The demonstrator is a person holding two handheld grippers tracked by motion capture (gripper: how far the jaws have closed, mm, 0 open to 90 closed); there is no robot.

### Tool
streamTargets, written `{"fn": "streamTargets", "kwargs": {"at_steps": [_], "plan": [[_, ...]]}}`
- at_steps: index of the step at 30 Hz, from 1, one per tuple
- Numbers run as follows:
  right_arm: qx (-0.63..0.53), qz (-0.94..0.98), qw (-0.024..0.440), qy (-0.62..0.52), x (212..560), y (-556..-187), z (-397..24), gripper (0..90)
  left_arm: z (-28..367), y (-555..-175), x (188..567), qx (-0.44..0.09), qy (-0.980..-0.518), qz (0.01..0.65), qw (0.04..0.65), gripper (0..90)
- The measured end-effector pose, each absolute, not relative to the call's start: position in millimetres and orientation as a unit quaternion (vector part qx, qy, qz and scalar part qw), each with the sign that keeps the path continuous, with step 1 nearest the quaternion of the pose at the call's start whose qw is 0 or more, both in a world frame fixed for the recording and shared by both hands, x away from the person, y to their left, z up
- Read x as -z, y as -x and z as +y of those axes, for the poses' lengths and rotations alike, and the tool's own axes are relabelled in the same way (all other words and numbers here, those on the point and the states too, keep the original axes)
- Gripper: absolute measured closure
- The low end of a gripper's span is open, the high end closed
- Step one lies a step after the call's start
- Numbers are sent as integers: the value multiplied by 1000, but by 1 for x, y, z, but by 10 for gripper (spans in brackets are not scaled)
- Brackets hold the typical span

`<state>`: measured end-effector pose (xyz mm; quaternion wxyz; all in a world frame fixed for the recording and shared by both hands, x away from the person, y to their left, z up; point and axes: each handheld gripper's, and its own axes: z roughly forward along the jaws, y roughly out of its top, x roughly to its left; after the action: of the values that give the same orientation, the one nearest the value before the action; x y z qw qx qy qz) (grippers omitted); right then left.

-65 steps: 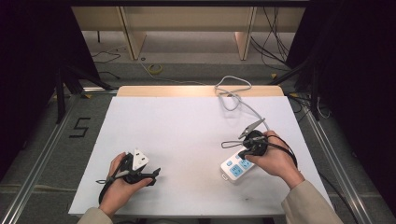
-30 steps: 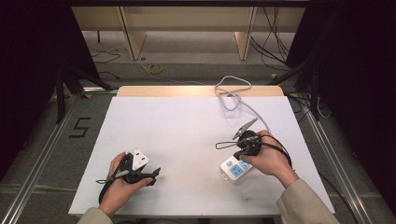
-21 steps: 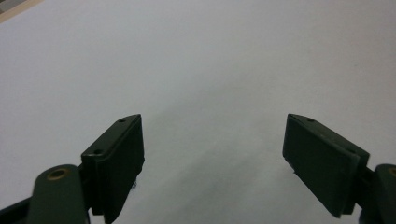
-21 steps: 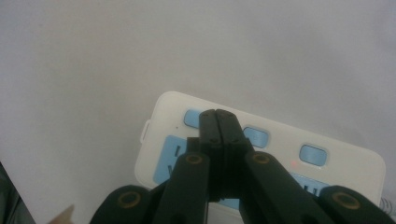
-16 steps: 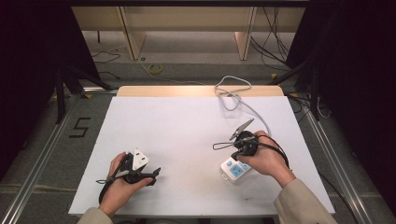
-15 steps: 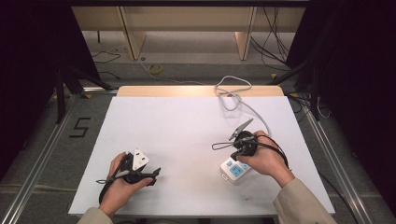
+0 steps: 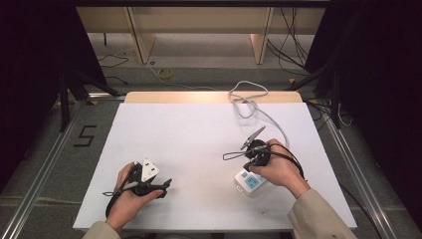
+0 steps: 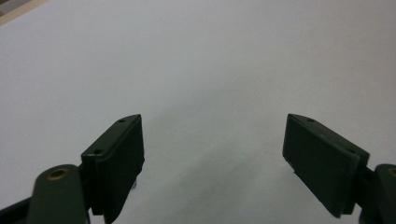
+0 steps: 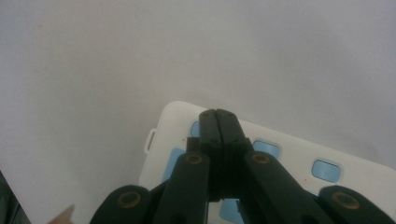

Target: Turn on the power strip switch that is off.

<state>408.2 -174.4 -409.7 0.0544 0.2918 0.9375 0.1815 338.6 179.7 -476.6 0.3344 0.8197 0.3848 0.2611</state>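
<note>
White power strip [image 9: 289, 163] under the right gripper [image 9: 218, 116] on a white table [image 7: 199, 134].
Its jaws are closed together, holding nothing; the left gripper [image 8: 212, 154], near left, gapes wide and empty.

- The power strip [image 7: 250, 182] near the table's right edge lies partly under the right hand [image 7: 278, 169].
- In the right gripper view, the power strip's far end is cut off by the frame.
- Its socket markings are too blurred to read.

We saw the right gripper [image 7: 257, 155] drift left and a little away from the person, across the power strip [image 7: 249, 182], over the two seconds.
</note>
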Motion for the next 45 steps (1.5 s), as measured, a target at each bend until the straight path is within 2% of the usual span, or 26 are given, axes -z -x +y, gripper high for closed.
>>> {"fn": "streamTargets", "kwargs": {"at_steps": [45], "plan": [[-160, 941, 46, -295, 424, -411, -159, 900, 180, -338, 476, -260, -820, 385, 335, 206]]}}
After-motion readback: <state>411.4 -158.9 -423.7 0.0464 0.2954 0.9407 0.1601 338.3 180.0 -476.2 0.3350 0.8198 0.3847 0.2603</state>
